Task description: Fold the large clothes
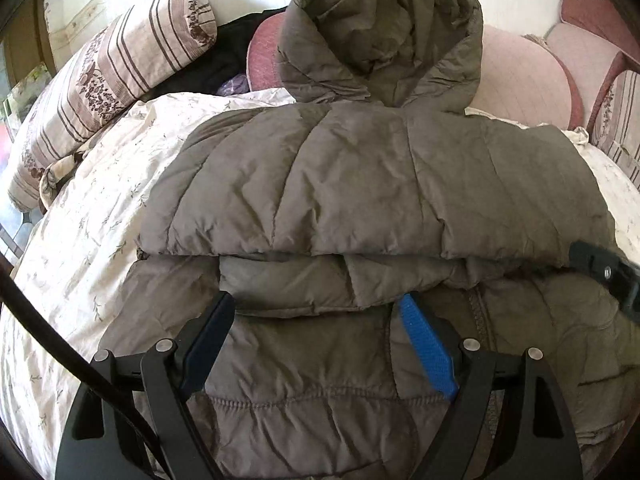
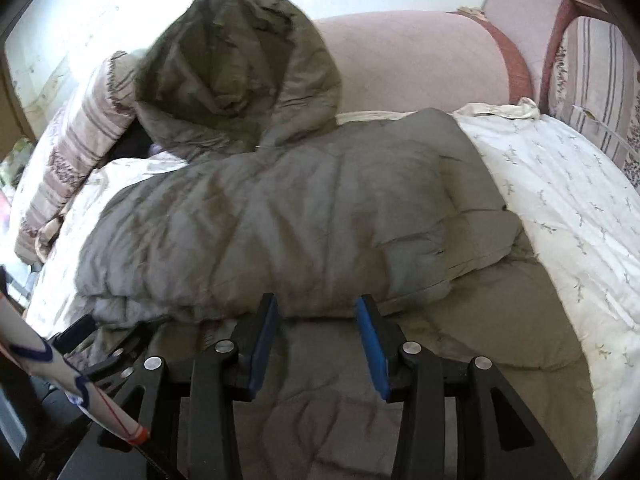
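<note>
A grey-brown quilted puffer jacket with a hood (image 1: 360, 184) is lying across a white bedspread printed with small sprigs (image 1: 92, 240), its long axis running from the hood (image 1: 380, 28), which is propped against the pink cushions at the far side, down toward both grippers at the near side. The lower part is already folded up over the body, so a thick rolled fold edge (image 1: 320, 252) is running crosswise, at right angles to that axis. The left gripper (image 1: 316, 312) is hanging just on the near side of that fold edge, its jaws spread wide over the jacket with no cloth pinched. The right gripper (image 2: 318, 312) is sitting at the same fold edge (image 2: 320, 300), further toward the jacket's right side, jaws partly parted and gripping nothing. Both are about equally near the fold, so the next fold, likely toward the hood, is probably calling for both together.
</note>
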`<action>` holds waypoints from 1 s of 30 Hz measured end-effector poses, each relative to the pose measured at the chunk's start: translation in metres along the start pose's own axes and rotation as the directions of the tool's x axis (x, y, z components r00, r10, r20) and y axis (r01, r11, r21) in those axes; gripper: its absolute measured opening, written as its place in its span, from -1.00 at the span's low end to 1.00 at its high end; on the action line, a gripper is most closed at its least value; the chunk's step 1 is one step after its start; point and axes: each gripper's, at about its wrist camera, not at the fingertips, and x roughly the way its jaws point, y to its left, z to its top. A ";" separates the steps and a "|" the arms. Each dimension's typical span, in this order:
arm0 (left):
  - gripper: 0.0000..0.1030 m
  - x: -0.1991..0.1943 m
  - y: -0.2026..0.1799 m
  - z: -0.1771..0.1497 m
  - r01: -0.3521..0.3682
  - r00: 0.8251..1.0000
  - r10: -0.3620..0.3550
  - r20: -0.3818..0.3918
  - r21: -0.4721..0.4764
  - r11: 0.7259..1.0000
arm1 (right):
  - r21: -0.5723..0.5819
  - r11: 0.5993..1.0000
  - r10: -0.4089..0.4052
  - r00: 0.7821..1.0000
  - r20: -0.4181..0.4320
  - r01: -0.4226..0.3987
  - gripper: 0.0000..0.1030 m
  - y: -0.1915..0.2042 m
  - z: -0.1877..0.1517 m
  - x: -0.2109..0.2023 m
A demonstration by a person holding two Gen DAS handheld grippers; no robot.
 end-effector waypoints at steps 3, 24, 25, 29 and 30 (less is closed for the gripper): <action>0.64 -0.002 0.001 0.001 -0.003 1.000 0.003 0.007 -0.004 1.000 | -0.026 0.999 0.028 0.999 -0.037 -0.029 -0.04 0.012 -0.006 0.001; 0.73 0.019 0.001 -0.003 -0.022 0.997 0.022 -0.070 0.002 1.000 | -0.129 0.992 -0.029 0.989 -0.148 0.010 0.28 0.028 -0.027 0.035; 0.74 0.020 0.001 -0.003 -0.019 0.997 0.019 -0.075 -0.001 1.000 | -0.130 0.991 -0.029 0.988 -0.149 0.010 0.28 0.028 -0.027 0.035; 0.79 0.021 0.005 -0.004 -0.019 0.996 0.017 -0.087 -0.015 1.000 | -0.144 0.989 -0.033 0.987 -0.156 0.010 0.33 0.030 -0.027 0.036; 0.80 0.021 0.005 -0.004 -0.018 0.996 0.016 -0.088 -0.018 1.000 | -0.145 0.989 -0.034 0.987 -0.156 0.011 0.34 0.031 -0.027 0.037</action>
